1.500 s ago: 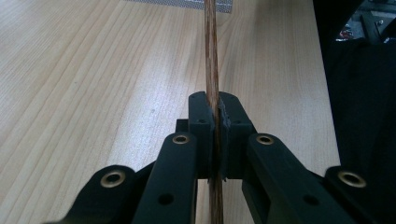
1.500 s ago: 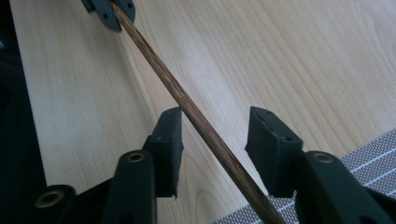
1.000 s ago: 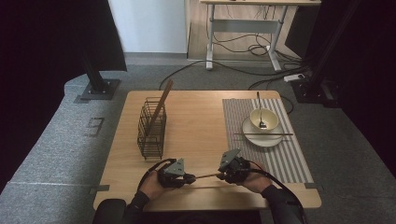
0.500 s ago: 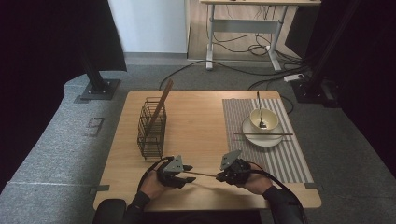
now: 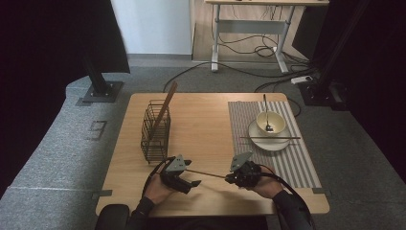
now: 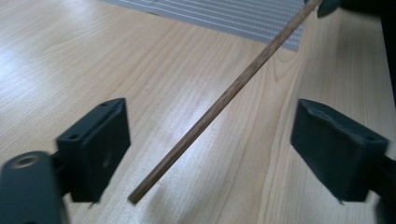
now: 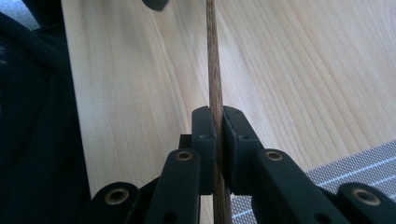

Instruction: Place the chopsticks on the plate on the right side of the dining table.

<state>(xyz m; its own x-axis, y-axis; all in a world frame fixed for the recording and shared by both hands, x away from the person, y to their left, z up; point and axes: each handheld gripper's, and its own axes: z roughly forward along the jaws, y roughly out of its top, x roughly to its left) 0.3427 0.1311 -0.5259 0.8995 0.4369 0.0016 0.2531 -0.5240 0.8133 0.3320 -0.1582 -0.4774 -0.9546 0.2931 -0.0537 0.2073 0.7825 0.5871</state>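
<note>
Near table edge: right gripper (image 7: 215,140) pinches chopstick (image 6: 219,102) off the wood, free tip between spread jaws of left gripper (image 6: 210,144); likely offered for a handover.

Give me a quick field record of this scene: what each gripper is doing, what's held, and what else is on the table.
left gripper: open, jaws either side of the chopstick's free end, not touching
right gripper: shut on chopstick
chopstick: held above the table, spans between the grippers
wire basket: left side, one stick leaning in it
placemat: right side
bowl: on a plate; second chopstick across the plate
</note>
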